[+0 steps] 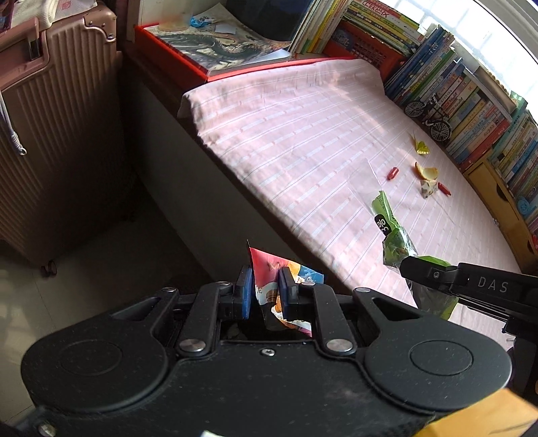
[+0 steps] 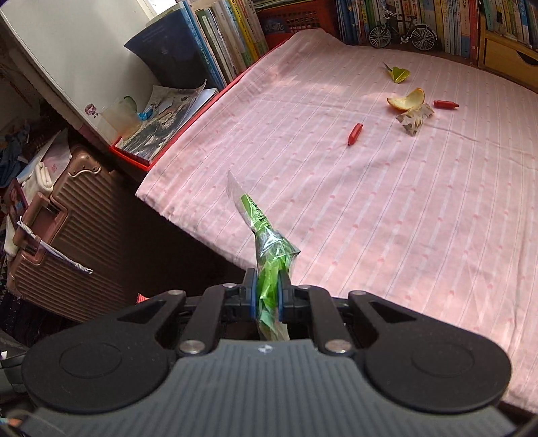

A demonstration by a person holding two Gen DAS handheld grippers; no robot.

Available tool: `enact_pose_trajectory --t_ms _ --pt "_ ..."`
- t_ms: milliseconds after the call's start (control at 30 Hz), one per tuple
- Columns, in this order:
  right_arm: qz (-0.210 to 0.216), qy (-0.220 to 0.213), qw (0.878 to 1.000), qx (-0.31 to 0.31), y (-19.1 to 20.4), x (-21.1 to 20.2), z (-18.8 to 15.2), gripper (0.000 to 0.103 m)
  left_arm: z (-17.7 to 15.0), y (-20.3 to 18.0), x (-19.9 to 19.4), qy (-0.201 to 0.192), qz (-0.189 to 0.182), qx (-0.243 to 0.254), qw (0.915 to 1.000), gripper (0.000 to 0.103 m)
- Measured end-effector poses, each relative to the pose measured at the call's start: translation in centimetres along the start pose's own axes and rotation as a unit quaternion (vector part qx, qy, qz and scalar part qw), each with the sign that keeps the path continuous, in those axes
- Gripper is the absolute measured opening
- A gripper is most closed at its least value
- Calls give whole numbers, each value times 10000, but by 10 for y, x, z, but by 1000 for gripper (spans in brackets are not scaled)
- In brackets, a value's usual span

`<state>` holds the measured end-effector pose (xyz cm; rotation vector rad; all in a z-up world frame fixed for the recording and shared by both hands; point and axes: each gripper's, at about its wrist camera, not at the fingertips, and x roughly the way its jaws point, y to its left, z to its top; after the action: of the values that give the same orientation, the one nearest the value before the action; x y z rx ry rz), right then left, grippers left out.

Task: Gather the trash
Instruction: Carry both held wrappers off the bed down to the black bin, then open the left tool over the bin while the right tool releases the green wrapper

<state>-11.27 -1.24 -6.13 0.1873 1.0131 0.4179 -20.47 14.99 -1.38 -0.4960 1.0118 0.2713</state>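
Left hand-held gripper is clamped on a red snack wrapper, its blue pads pressing the crumpled foil from both sides; the wrapper's lower end drops behind the gripper body and is cut off there, and its print is too creased to read. Right hand-held gripper is clamped the same way on a green wrapper, which sticks up and forward out of the jaws with a clear tip. In the left view the right gripper enters from the right edge, only one black finger and part of its frame showing, with the green wrapper partly hidden behind it. No hand or sleeve can be made out in either view.

Both grippers point steeply down, the left one over the dark floor just beside the bed, the right one over the bed's near edge.

Well ahead of both, on the pink sheet, lie more scraps: two red pieces (possibly crayons or sweets), an orange peel touching a crumpled paper wrapper, and a folded yellow-green paper near a toy bicycle and a row of books. A suitcase stands on the floor at the left.
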Motion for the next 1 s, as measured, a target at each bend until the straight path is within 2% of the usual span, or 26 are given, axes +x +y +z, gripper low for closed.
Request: enact_pose_trajectory --t_ms 200,467,1000 --pt "-60 299 9994 -179 20 3 -38 15 -30 24 7 378 136 -26 9992 16" --pt "-119 729 9969 -255 27 16 -67 15 -59 44 25 893 275 -107 9956 16" --pt "-183 1269 9917 -39 16 31 -92 17 -75 35 52 1418 248 137 9895 17"
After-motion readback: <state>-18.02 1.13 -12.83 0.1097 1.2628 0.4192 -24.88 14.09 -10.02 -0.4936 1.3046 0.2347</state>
